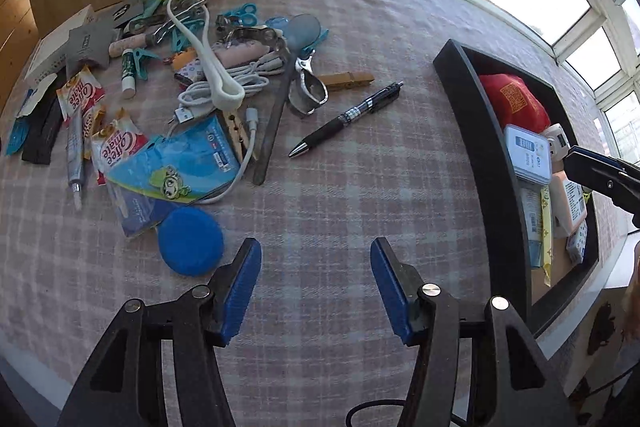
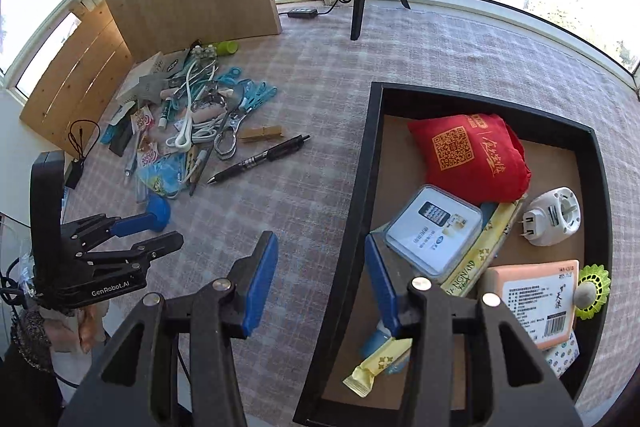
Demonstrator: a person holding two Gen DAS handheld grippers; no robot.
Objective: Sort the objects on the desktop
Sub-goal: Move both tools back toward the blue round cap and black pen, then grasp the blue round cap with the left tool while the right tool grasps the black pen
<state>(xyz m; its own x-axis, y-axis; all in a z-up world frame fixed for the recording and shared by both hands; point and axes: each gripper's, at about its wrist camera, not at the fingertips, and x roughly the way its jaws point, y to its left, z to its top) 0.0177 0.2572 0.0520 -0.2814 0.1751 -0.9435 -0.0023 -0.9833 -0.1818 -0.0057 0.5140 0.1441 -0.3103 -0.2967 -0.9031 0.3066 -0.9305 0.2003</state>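
While the left hand-held gripper (image 1: 316, 259) hung wide and empty over the plaid desk (image 1: 360, 187), a black pen (image 1: 347, 119) lay beside the clutter pile (image 1: 180, 99), a blue disc (image 1: 190, 241) near its left finger. From the right wrist, the right hand-held gripper (image 2: 320, 259) gaped wide, straddling the black tray (image 2: 360, 187) wall; a red pouch (image 2: 468, 159) lay inside.
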